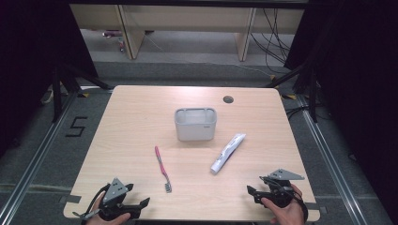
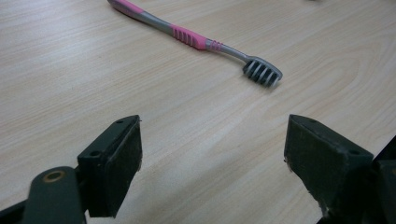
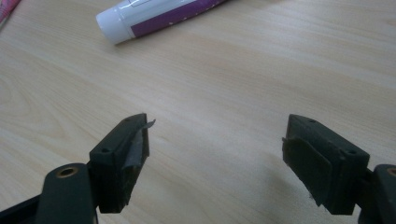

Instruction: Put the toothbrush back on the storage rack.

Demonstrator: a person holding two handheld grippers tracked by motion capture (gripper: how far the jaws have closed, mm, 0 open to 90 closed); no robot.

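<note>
A pink and grey toothbrush [image 1: 162, 168] lies on the wooden table [image 1: 131, 122], bristle end toward the person; the left gripper view has the toothbrush [image 2: 187, 36] ahead of the jaws. A white and purple toothpaste tube [image 1: 228, 152] lies right of centre, and its cap end [image 3: 114, 25] faces the right gripper. Behind both stands a grey open-top bin [image 1: 195, 123]. My left gripper [image 1: 141, 202] rests at the near left edge, open, nothing between its jaws. My right gripper [image 1: 252, 191] sits at the near right edge, open and empty as well.
A round cable hole [image 1: 228, 99] sits at the table's far right. Beyond the table lie grey floor, black stand legs [image 1: 61, 84] and loose cables [image 1: 272, 42]. A person's hands hold both grippers at the near edge.
</note>
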